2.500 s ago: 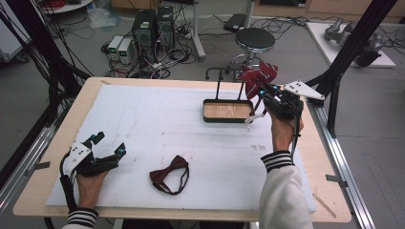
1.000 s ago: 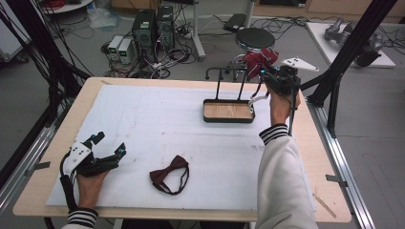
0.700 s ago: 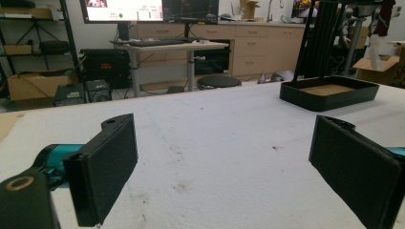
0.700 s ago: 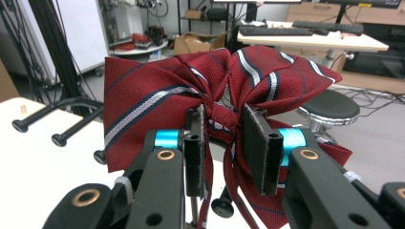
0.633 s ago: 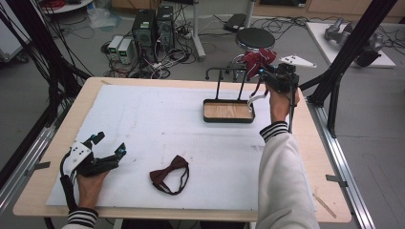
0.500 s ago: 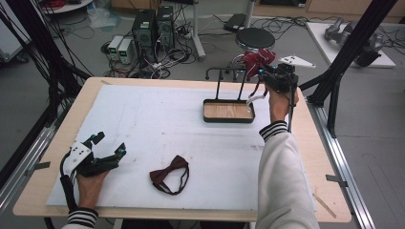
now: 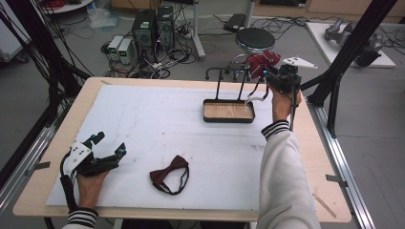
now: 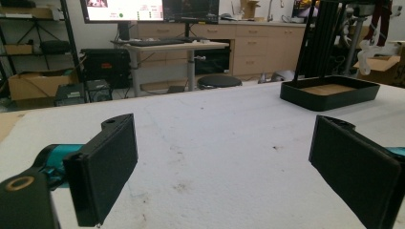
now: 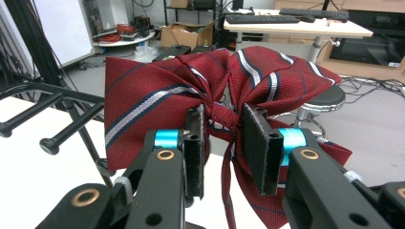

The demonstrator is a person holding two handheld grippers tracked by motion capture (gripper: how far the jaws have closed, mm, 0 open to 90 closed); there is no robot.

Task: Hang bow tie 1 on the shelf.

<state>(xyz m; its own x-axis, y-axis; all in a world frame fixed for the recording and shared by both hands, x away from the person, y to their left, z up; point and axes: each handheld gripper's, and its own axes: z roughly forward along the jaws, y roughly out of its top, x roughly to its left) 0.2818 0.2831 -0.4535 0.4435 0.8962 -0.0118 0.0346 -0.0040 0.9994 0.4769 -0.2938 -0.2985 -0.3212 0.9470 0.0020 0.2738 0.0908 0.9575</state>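
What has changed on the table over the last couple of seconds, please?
The right gripper, shut on the striped bow tie, has carried it up and away from the person, from beside the tray to the rack's top arms. Nothing was let go. The left gripper stayed open and resting on the table, and the dark bow tie lies where it did.

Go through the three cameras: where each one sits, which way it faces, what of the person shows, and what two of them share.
High view: above the person's side, looking forward and down on the table; both forearms, left tongs, right tongs.
Left gripper view: low on the left tongs, open, facing across the table.
Right gripper view: on the right tongs, raised, shut on the striped bow tie.
Shared: high and left gripper views both show the black tray.
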